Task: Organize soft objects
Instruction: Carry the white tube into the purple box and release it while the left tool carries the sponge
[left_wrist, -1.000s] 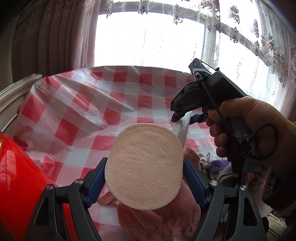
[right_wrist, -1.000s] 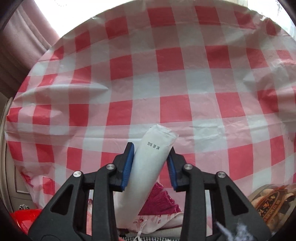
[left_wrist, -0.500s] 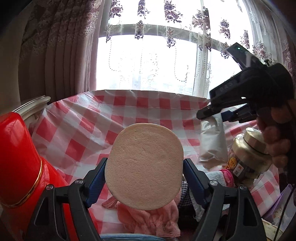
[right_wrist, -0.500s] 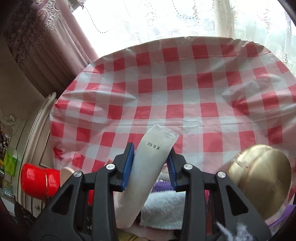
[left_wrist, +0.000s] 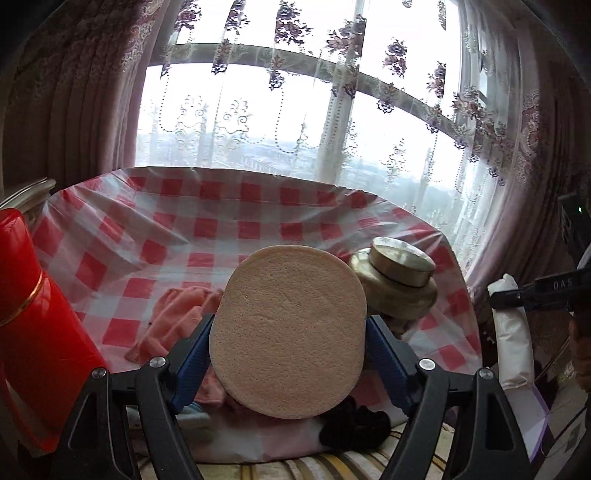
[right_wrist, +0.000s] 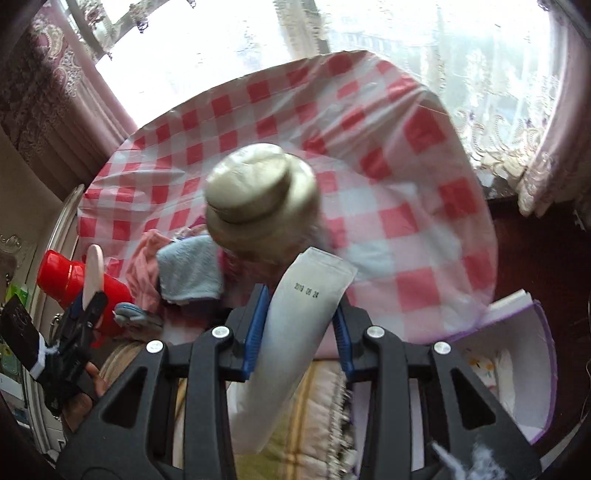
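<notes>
Sponge (left_wrist: 288, 328), a round beige pad, sits clamped upright and wide between the blue pads of the left hand-held gripper (left_wrist: 288, 354), which tilts gently down toward the checked worktop (left_wrist: 221, 221). Right hand-held gripper (right_wrist: 299, 325) points steeply down beyond the worktop's edge, its narrower jaws pinching a white tube (right_wrist: 295, 332) above an open white box (right_wrist: 517, 369).

Motion-blurred gold-lidded jar (right_wrist: 260, 199); white tube (right_wrist: 291, 332) lower end behind fingers.
</notes>
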